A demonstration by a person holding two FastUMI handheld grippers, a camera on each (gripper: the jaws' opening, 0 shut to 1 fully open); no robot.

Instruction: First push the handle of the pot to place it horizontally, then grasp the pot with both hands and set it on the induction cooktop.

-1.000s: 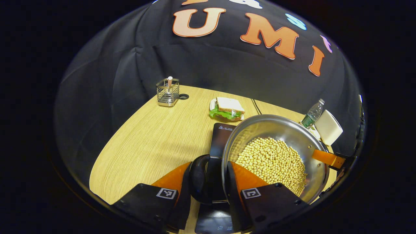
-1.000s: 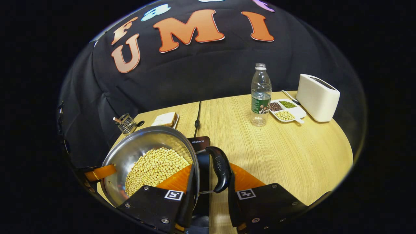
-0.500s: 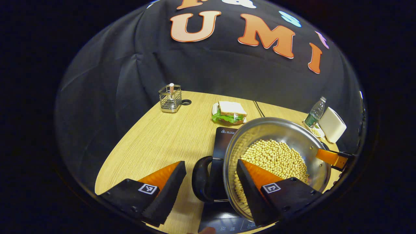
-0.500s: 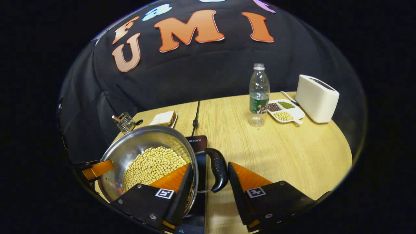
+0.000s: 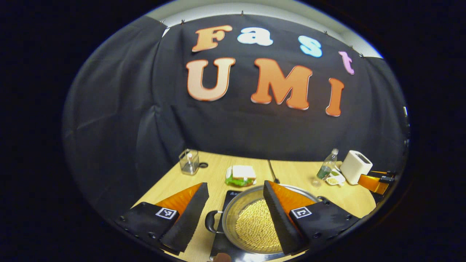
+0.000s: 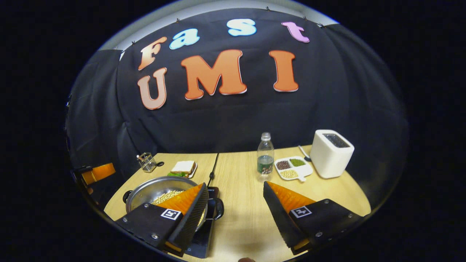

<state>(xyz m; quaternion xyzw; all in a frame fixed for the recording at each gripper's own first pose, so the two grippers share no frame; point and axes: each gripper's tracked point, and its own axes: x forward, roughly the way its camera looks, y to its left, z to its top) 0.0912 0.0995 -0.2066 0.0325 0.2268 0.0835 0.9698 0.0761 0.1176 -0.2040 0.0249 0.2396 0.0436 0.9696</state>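
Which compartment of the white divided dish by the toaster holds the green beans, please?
In the right gripper view, the divided dish holds green beans in the compartment nearest the toaster; the dark ones lie beside the bottle, the pale ones nearest the camera.

Pot (image 5: 251, 225) on cooktop (image 5: 228, 196), sandwich (image 5: 242, 174) behind.

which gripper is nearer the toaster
Right. The right gripper hangs open over the table with the toaster ahead to its right; the left gripper hangs open over the pot, farther off.

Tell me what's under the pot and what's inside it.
The pot sits on the black induction cooktop, whose middle it covers. Inside lies a heap of yellow beans; the pot's bottom beneath them is hidden.
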